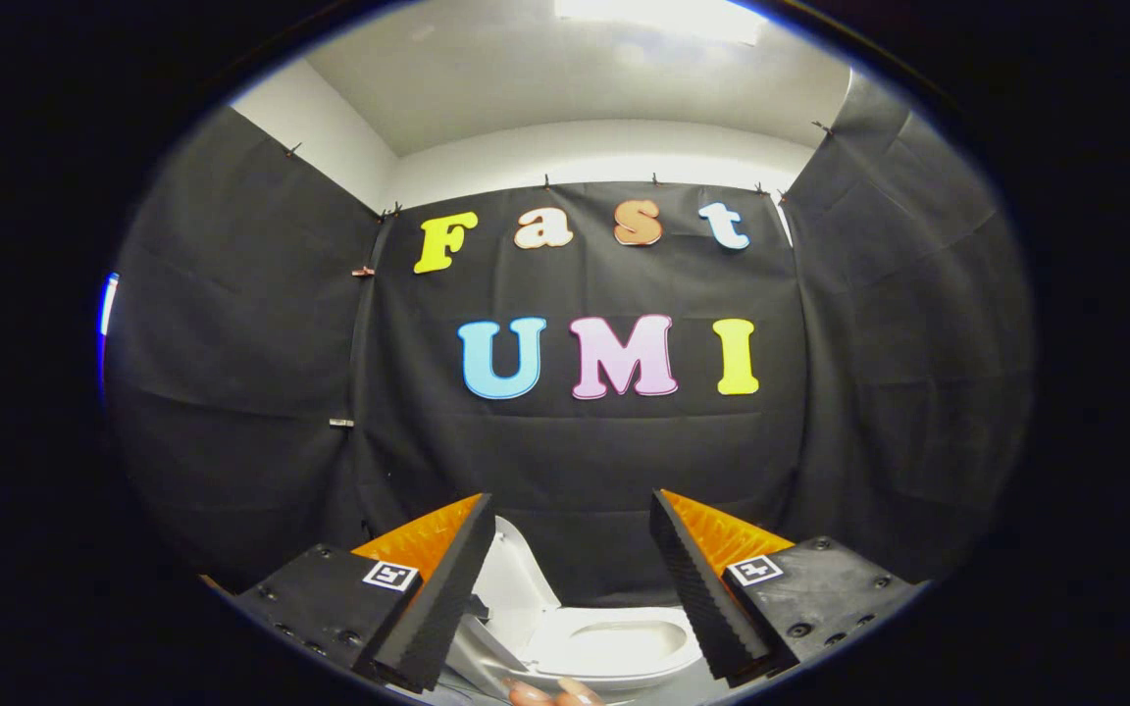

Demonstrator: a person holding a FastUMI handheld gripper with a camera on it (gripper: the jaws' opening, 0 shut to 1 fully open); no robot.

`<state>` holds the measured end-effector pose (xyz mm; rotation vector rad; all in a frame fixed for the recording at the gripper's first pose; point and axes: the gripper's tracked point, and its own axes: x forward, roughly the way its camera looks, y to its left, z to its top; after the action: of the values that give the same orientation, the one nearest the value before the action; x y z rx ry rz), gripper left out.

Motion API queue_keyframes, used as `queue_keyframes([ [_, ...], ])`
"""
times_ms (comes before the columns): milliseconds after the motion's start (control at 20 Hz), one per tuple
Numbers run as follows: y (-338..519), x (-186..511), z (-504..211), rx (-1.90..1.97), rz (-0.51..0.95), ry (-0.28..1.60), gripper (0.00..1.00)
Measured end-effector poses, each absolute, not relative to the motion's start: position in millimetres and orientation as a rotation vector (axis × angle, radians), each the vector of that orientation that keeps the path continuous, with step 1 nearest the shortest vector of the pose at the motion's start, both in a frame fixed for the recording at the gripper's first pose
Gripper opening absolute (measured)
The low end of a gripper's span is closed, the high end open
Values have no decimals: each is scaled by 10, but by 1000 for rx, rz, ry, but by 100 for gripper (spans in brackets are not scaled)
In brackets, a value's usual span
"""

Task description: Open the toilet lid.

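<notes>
A white toilet (614,647) sits low between and below my fingers, its bowl showing. Its lid (516,579) stands raised, leaning back to the left of the bowl, close to my left finger (447,588). My gripper (573,510) is open, held above the toilet with a wide gap and nothing between its fingers. The fingers point toward the booth's back wall, well above the bowl's rim. The near part of the toilet is hidden under the gripper.
Black cloth walls (604,451) close in the booth at the back and both sides. Fingertips of a person's hand (550,693) show just below the bowl. White wall and ceiling rise above the cloth.
</notes>
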<state>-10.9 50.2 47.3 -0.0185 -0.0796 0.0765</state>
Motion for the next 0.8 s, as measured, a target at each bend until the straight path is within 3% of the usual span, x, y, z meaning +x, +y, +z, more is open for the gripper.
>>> queue_keyframes([
  [800, 333, -209, 482, -14, 52, -63, 99],
])
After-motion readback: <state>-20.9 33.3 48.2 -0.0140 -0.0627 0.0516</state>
